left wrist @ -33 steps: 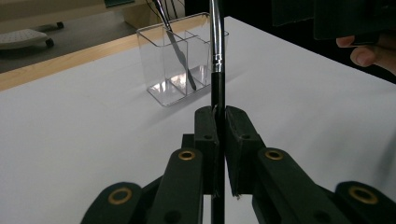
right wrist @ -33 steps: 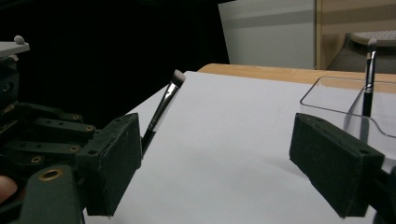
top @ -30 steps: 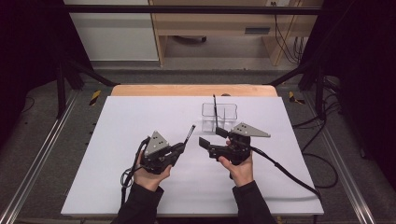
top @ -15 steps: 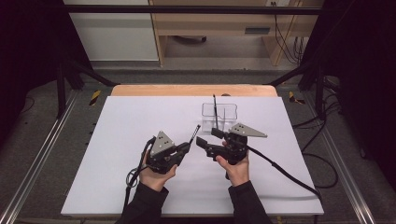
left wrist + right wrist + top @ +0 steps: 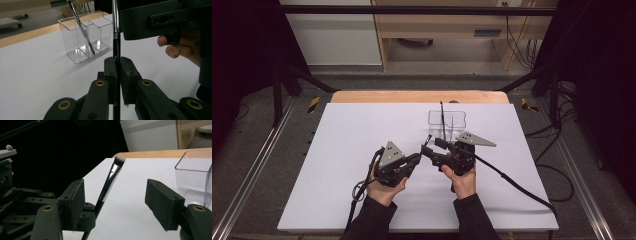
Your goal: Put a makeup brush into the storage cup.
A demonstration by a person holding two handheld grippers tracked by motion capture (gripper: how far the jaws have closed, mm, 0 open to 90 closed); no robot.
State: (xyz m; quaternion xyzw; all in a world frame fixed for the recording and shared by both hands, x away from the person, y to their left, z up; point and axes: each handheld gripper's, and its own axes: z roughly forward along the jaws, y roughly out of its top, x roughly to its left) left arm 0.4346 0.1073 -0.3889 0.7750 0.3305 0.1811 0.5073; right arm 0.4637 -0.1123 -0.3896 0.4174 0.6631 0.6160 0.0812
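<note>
My left gripper [image 5: 416, 160] is shut on the thin black handle of a makeup brush [image 5: 426, 143]; in the left gripper view its pads [image 5: 110, 72] clamp the handle upright. The brush [image 5: 110, 182] has a silver ferrule and a white tip. It stands between the jaws of my right gripper [image 5: 117, 200], which is open, and is nearer that gripper's left pad [image 5: 75, 202]. In the high view the right gripper [image 5: 433, 151] faces the left one at the table's middle. Just behind stands a clear divided holder [image 5: 447, 123] with another brush [image 5: 442, 116] leaning in it.
The white tabletop [image 5: 347, 145] stretches wide to the left and front. Each gripper's cable [image 5: 512, 182] trails toward the near edge. A wooden strip [image 5: 412, 97] borders the far edge, with dark frame legs beyond.
The left gripper has moved right with the brush, bringing it in between the right gripper's open jaws. The right hand has barely shifted.
</note>
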